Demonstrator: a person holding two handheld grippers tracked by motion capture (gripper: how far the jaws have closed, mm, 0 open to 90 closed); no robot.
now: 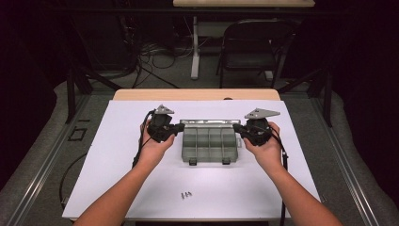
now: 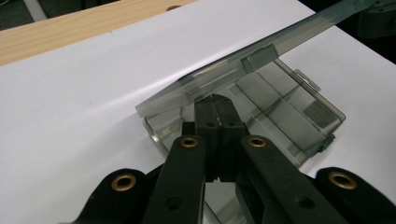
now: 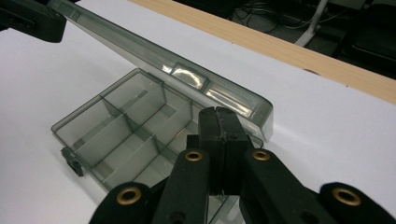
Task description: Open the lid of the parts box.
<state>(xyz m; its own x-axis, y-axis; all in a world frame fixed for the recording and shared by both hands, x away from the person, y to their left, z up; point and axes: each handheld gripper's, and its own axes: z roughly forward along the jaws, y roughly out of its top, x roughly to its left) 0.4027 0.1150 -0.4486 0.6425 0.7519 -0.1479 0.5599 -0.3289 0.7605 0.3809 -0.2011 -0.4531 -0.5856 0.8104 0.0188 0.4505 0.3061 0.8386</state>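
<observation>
High view: smoky transparent plastic compartment box (image 1: 209,145) sits mid-mat. The closed left gripper (image 1: 179,127) and closed right gripper (image 1: 236,127) grasp nothing; their tips prop its half-raised hinged lid (image 2: 243,63). Slippage risks the lid slamming down.

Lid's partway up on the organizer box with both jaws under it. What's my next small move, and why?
Probably keep tipping the lid up and back toward the far hinge edge. Both the left gripper and right gripper have shut jaws wedged beneath its ends, and it sits only half raised over the compartment box, so it would likely drop shut.
</observation>
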